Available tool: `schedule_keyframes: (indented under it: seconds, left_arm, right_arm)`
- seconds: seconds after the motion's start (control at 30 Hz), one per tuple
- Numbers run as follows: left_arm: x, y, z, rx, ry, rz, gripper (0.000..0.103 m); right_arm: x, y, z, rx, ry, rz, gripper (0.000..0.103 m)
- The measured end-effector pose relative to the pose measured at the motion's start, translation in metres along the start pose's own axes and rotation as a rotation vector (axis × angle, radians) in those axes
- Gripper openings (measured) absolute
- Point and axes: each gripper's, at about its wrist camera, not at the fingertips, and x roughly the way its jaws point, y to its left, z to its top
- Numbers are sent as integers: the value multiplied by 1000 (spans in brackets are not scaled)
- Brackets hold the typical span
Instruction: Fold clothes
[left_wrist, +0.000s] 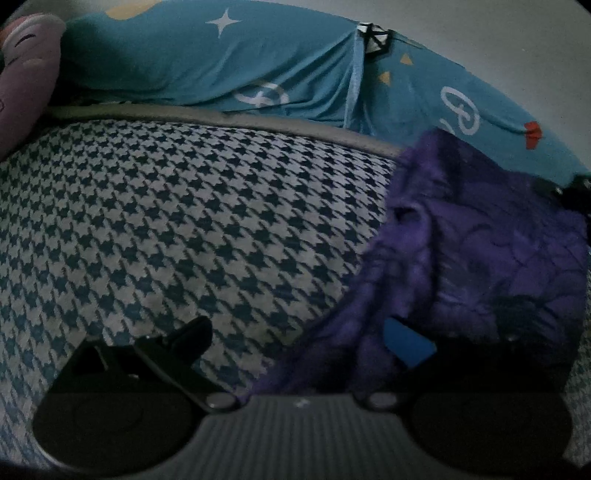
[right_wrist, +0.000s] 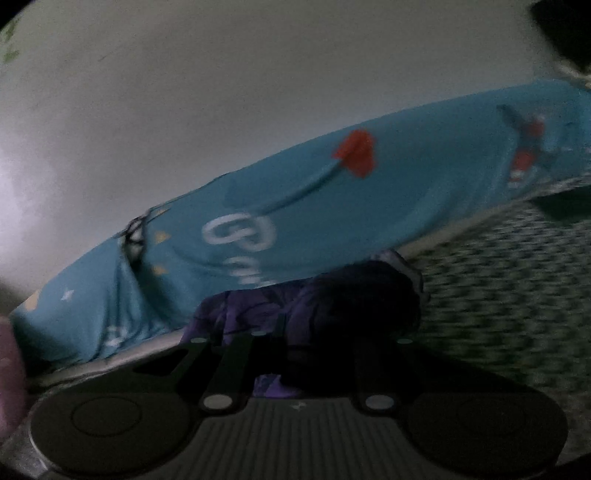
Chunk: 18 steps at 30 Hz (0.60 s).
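Observation:
A purple garment (left_wrist: 480, 240) with an embossed pattern lies crumpled on the right side of a blue-and-white houndstooth bed cover (left_wrist: 166, 221). My left gripper (left_wrist: 301, 334) is open just above the cover. Its left finger is bare, and the garment's near edge drapes around the blue pad (left_wrist: 406, 345) of its right finger. In the blurred right wrist view, a dark bunch of the purple garment (right_wrist: 258, 306) sits between the fingers of my right gripper (right_wrist: 325, 332), which looks shut on it. The right gripper's tips are lost in shadow.
A teal sheet with white stars and lettering (left_wrist: 221, 66) is stretched along the far edge of the bed (right_wrist: 332, 221), against a pale wall (right_wrist: 184, 92). A purple plush toy (left_wrist: 26, 74) lies at the far left.

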Motion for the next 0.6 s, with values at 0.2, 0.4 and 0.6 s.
schedule_keyframes:
  seconds: [0.2, 0.4, 0.6]
  left_arm:
    - [-3, -8, -4, 16, -5, -2, 103]
    - [-3, -18, -11, 9, 9, -14, 103]
    - [0, -32, -16, 1, 33, -49, 103]
  right_arm:
    - [-15, -41, -9, 57, 46, -43, 14]
    - [-29, -82, -16, 128, 97, -73, 21]
    - [-34, -127, -7, 302, 157, 49, 45]
